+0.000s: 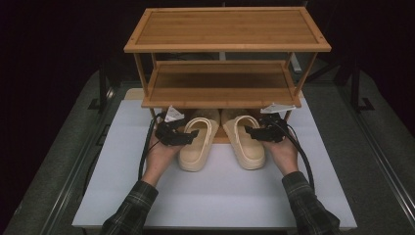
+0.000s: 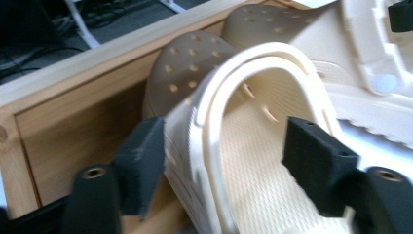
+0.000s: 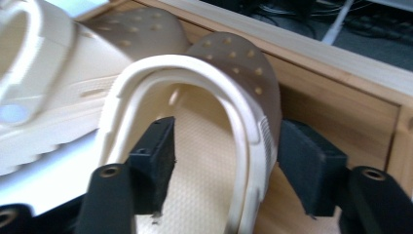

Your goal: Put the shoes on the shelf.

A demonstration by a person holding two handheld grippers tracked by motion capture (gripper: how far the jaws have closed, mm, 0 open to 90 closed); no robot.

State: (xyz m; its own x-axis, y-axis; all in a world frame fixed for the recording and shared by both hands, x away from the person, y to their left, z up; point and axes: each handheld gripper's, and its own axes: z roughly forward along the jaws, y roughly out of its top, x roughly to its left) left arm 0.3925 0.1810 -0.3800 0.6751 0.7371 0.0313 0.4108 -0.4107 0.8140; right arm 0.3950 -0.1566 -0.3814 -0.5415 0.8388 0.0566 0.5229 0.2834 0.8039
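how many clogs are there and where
2. The left clog lies on the white table by the left gripper, toe under the wooden rack. The right clog lies beside it, by the right gripper. None seems hidden.

Two clogs, left clog (image 1: 196,143) beside right clog (image 1: 245,142), toes under the rack's (image 1: 226,49) lowest shelf, heels out on the board (image 1: 215,196); a gripper at each outer side.
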